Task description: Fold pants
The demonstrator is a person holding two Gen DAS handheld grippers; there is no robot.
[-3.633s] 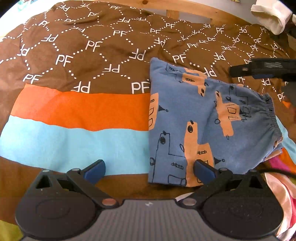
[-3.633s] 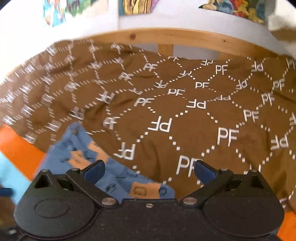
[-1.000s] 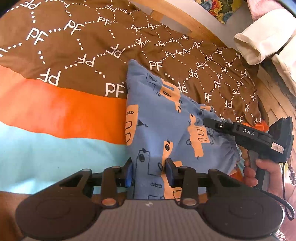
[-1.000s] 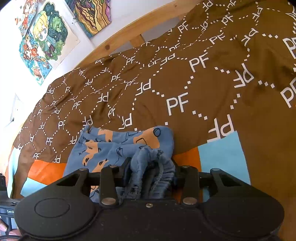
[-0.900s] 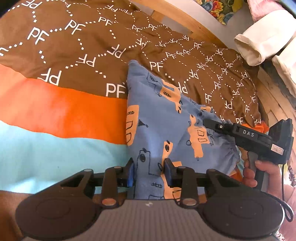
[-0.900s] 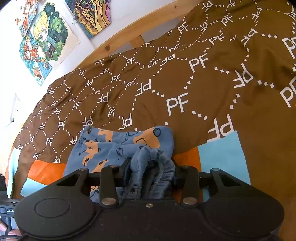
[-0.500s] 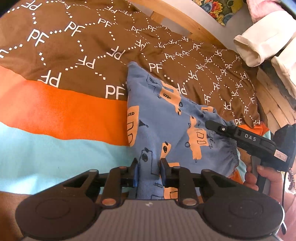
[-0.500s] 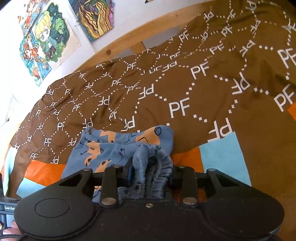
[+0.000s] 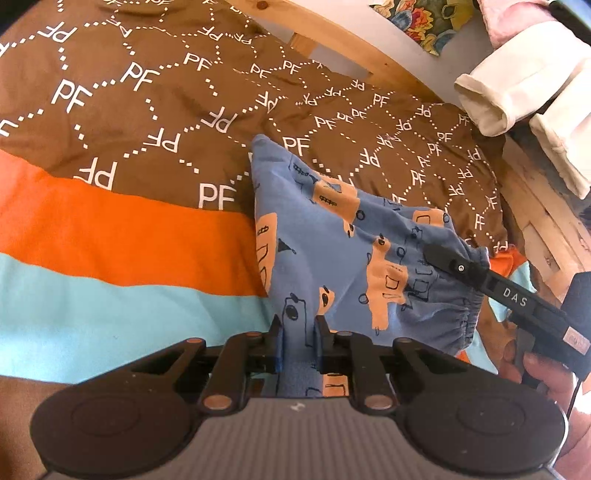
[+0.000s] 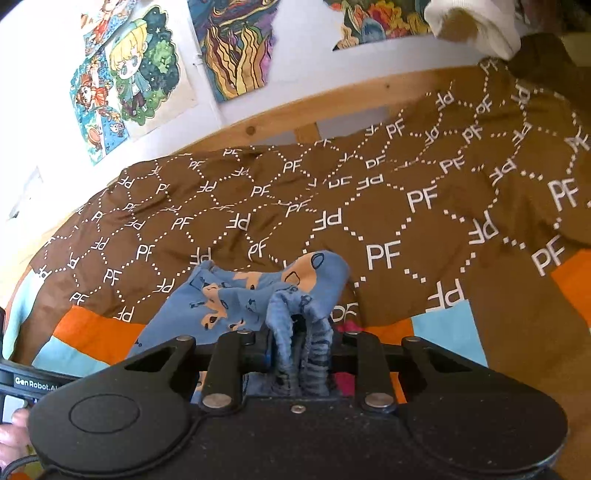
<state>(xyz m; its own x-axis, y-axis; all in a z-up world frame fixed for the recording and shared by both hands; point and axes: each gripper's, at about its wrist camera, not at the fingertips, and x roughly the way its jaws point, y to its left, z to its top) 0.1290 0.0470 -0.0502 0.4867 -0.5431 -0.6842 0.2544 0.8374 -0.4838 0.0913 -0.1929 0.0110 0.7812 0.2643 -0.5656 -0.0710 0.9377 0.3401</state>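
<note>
Pants [image 9: 343, 251] lie on the patterned bedspread [image 9: 110, 236], a blue printed pair already doubled, with their long axis running from the near right, where the elastic waistband bunches, to the far folded edge toward the wooden bed frame [image 9: 332, 29]. Left gripper [image 9: 298, 341] is clamped on the near left corner; right gripper [image 10: 300, 341] pinches the gathered waistband, lifted slightly off the bed. Both holds sit at the near end, so the likely fold carries that edge away, across to the far side
</note>
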